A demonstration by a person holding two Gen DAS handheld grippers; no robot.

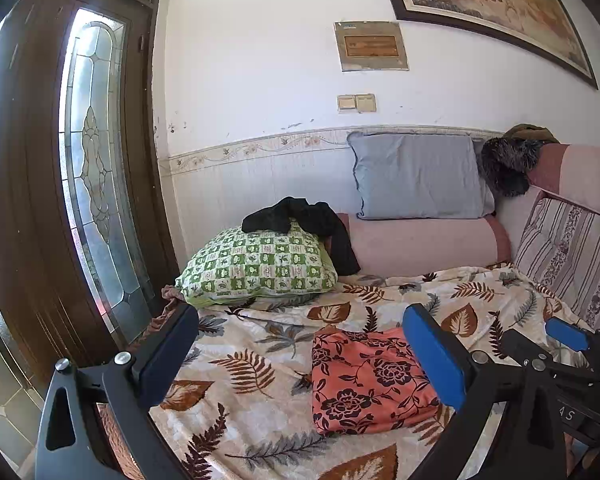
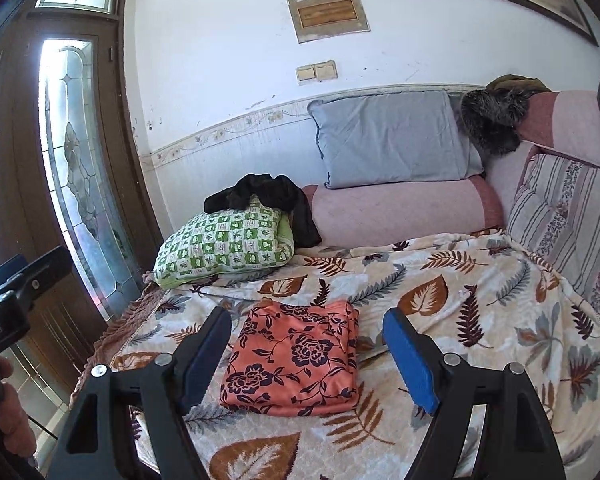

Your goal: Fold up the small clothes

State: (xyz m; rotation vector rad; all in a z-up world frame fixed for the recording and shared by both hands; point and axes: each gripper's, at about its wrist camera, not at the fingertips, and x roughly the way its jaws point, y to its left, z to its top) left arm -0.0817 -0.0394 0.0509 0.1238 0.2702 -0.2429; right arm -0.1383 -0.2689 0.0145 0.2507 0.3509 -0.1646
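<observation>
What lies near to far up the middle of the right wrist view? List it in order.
Folded orange floral cloth → leaf-print blanket → pink bolster cushion → grey-blue pillow → white wall.

1. The folded garment (image 2: 292, 360) lies on the blanket (image 2: 480, 320), lower centre of the right wrist view.
2. A pillow (image 2: 224, 246) lies behind it, left of centre.
3. A cushion (image 2: 392, 140) stands upper right, against the wall (image 2: 228, 60).
</observation>
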